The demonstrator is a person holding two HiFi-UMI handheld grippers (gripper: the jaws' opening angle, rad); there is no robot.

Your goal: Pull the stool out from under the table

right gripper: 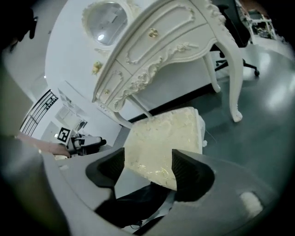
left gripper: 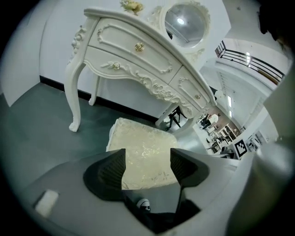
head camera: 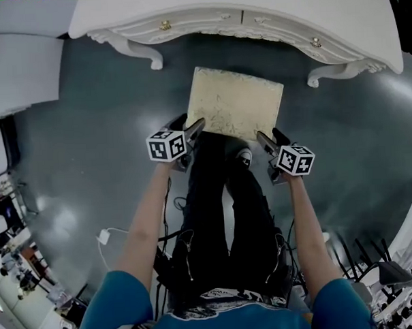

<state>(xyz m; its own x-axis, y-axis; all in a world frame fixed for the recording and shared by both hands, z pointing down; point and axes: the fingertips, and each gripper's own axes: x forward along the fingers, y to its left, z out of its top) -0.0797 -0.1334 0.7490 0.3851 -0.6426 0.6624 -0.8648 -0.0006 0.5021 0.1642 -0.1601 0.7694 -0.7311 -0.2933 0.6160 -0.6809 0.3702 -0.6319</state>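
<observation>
The stool [head camera: 237,101], with a cream patterned square cushion, stands on the dark floor just in front of the white carved dressing table [head camera: 254,8], outside its legs. My left gripper [head camera: 188,125] hovers over the stool's near left corner and my right gripper [head camera: 271,137] over its near right corner. Each is open with nothing between its pads. In the left gripper view the stool [left gripper: 143,147] lies beyond the gripper [left gripper: 147,166], apart from it. The right gripper view shows the same: stool [right gripper: 166,133] past the open gripper [right gripper: 148,166].
The table's curved legs [head camera: 150,57] [head camera: 325,73] flank the gap behind the stool. A round mirror [left gripper: 186,23] stands on the table. The person's black-trousered legs and a shoe [head camera: 243,155] are right behind the stool. Cables and a white plug [head camera: 103,236] lie on the floor at left.
</observation>
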